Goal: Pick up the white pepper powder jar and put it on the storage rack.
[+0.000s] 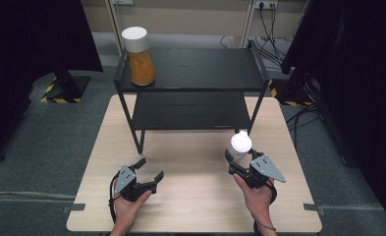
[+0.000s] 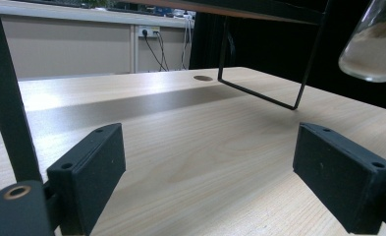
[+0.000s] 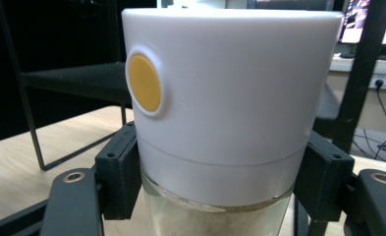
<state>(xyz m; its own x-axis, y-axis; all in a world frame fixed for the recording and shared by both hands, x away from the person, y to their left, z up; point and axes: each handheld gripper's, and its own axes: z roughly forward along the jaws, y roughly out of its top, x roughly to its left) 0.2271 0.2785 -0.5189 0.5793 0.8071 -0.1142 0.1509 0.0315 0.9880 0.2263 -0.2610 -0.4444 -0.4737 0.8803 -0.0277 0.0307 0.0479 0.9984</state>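
My right gripper [image 1: 238, 160] is shut on a glass jar [image 1: 240, 146] with a white lid and pale powder inside, held near the shelf's front right leg. In the right gripper view the jar's white lid [image 3: 230, 88] with a yellow button sits between the two black pads [image 3: 118, 172]. The jar's glass bottom [image 2: 374, 46] hangs above the table at the upper right of the left gripper view. My left gripper [image 1: 151, 169] rests low over the wooden table [image 1: 195, 201] at the front left, open, with nothing between its pads [image 2: 90, 172].
A black two-tier metal shelf [image 1: 190, 88] stands on the far half of the table. A jar of orange powder with a white lid [image 1: 139, 56] stands on its top tier at the left. Cables and dark stands surround the table on the floor.
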